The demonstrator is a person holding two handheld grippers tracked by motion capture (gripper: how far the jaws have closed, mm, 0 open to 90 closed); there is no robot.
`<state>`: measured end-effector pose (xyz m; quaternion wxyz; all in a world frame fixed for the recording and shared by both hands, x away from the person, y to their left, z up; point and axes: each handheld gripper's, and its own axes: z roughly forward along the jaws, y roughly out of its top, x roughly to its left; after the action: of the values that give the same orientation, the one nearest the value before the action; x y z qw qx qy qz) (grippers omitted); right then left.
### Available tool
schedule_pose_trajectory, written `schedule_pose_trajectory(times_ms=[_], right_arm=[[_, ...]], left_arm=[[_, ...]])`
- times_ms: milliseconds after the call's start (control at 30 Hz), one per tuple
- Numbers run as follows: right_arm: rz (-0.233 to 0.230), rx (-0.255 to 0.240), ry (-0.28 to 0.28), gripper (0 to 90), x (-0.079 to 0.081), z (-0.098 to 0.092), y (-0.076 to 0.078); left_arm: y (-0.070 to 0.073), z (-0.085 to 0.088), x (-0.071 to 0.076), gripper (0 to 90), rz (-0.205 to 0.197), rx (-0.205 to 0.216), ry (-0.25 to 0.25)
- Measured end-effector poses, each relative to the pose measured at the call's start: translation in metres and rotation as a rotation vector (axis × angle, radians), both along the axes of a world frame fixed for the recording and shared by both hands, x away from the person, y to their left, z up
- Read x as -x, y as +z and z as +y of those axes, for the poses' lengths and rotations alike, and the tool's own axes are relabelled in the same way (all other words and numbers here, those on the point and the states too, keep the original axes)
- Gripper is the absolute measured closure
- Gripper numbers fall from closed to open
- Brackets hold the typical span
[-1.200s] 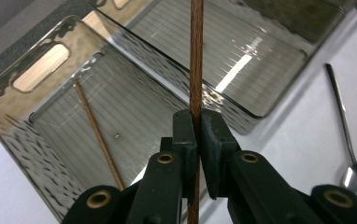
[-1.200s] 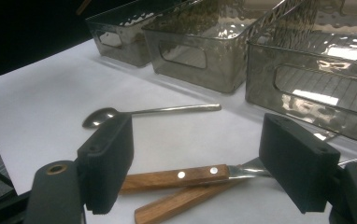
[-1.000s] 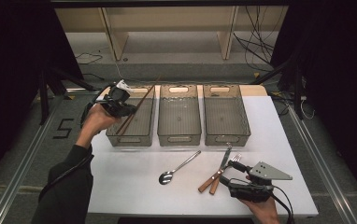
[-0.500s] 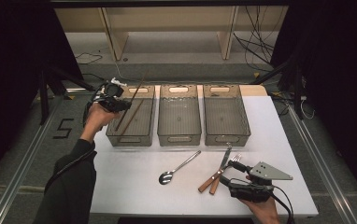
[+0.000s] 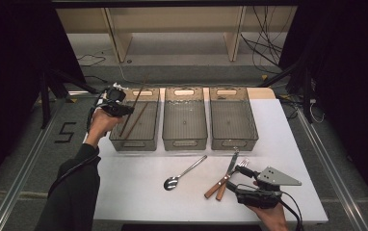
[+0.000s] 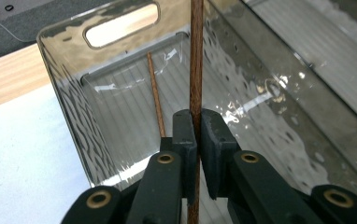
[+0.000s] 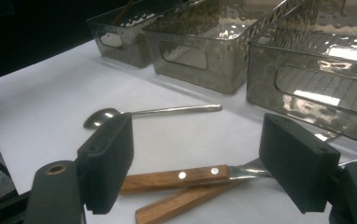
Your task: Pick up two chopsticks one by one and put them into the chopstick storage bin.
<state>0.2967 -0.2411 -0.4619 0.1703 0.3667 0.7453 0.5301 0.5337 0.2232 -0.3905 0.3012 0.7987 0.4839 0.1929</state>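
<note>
My left gripper (image 5: 123, 109) hangs over the left grey bin (image 5: 117, 143), shut on a brown chopstick (image 5: 139, 91). In the left gripper view the pads pinch that chopstick (image 6: 196, 56), which points into the bin (image 6: 69, 107). A second chopstick (image 6: 154, 93) lies on the bin floor. My right gripper (image 5: 241, 186) rests near the table's front right, open. Between its wide jaws (image 7: 197, 149) lie a knife (image 7: 176, 176) and a fork (image 5: 242, 164), both with wooden handles and crossing each other. A steel spoon (image 5: 184, 172) lies to their left.
Two more grey bins, middle (image 5: 184, 142) and right (image 5: 233, 142), stand beside the left one, with nothing in them. The white table top (image 5: 134, 192) ends close behind the bins and just in front of my right hand. A shelf frame stands beyond the table.
My left hand has drifted left and down with the chopstick, closer to the left bin. The right gripper and the cutlery have stayed put.
</note>
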Motion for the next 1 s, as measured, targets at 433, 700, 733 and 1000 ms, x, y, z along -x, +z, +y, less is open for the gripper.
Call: schedule_pose_trajectory(times_ms=[433, 700, 733, 1000], right_arm=[[0.002, -0.001, 0.001, 27.1, 0.000, 0.000, 0.000], [0.002, -0.001, 0.000, 27.1, 0.000, 0.000, 0.000], [0.002, -0.001, 0.000, 27.1, 0.000, 0.000, 0.000], [0.002, -0.002, -0.001, 27.1, 0.000, 0.000, 0.000]], left_arm=[[-0.014, 0.003, -0.003, 84.6, 0.066, -0.007, 0.024], [-0.022, 0.002, -0.002, 83.9, 0.111, -0.012, 0.026], [-0.022, 0.002, -0.002, 83.6, 0.116, -0.014, 0.024], [-0.018, 0.001, 0.003, 68.3, 0.101, 0.006, 0.025]])
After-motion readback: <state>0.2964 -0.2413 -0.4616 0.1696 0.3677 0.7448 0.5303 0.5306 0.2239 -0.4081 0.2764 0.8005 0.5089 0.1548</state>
